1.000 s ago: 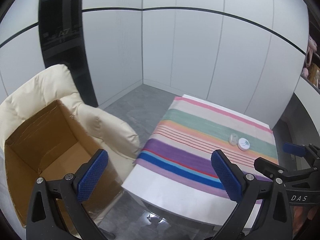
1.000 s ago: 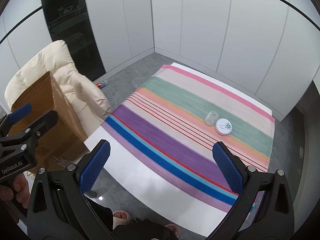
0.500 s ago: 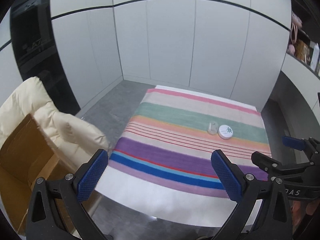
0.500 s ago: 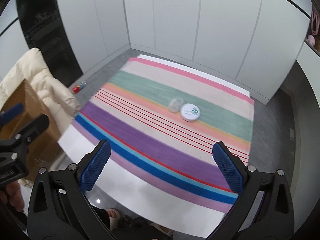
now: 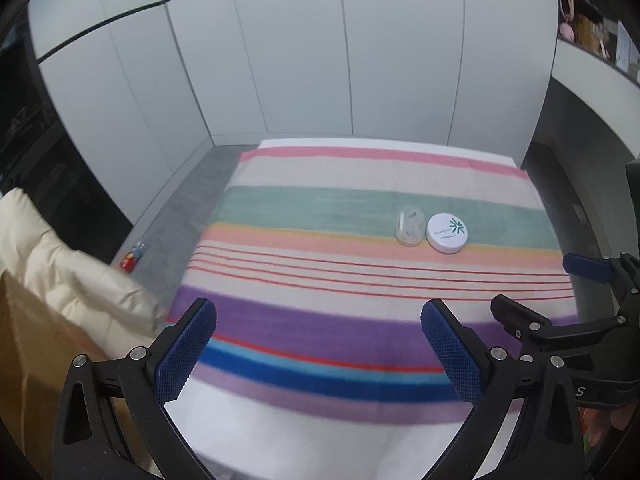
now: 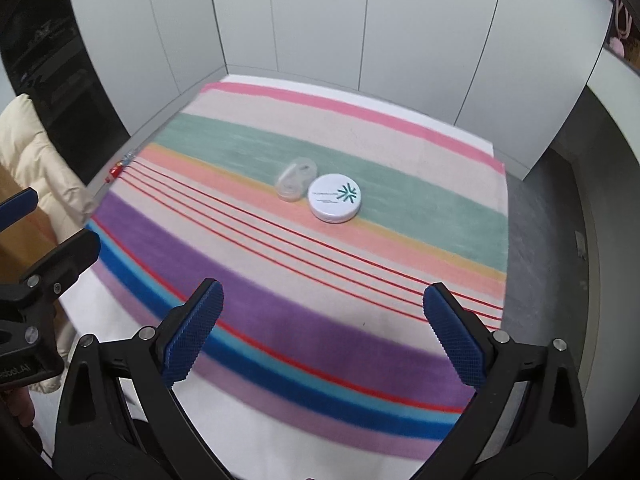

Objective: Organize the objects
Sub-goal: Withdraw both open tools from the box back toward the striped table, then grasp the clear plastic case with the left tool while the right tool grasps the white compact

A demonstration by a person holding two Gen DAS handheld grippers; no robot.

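Observation:
A round white tin (image 5: 447,233) (image 6: 335,197) with a green star mark lies on the striped cloth (image 5: 360,280) (image 6: 280,264), at the green and orange bands. A small clear plastic piece (image 5: 409,227) (image 6: 296,180) lies just left of it, touching or nearly so. My left gripper (image 5: 318,352) is open and holds nothing, over the near purple and blue stripes. My right gripper (image 6: 322,328) is open too, with nothing between its fingers, well short of the tin. In the left wrist view the right gripper (image 5: 560,304) shows at the right edge.
A cream padded chair (image 5: 60,272) (image 6: 36,168) stands left of the table with a brown cardboard box (image 5: 28,360) on it. A small red thing (image 5: 130,260) lies on the grey floor. White wall panels close the back; a shelf (image 5: 592,24) sits at upper right.
Both views have swung from the chair and box toward the table. The tin and the clear piece now sit nearer and more central. Both grippers stayed open.

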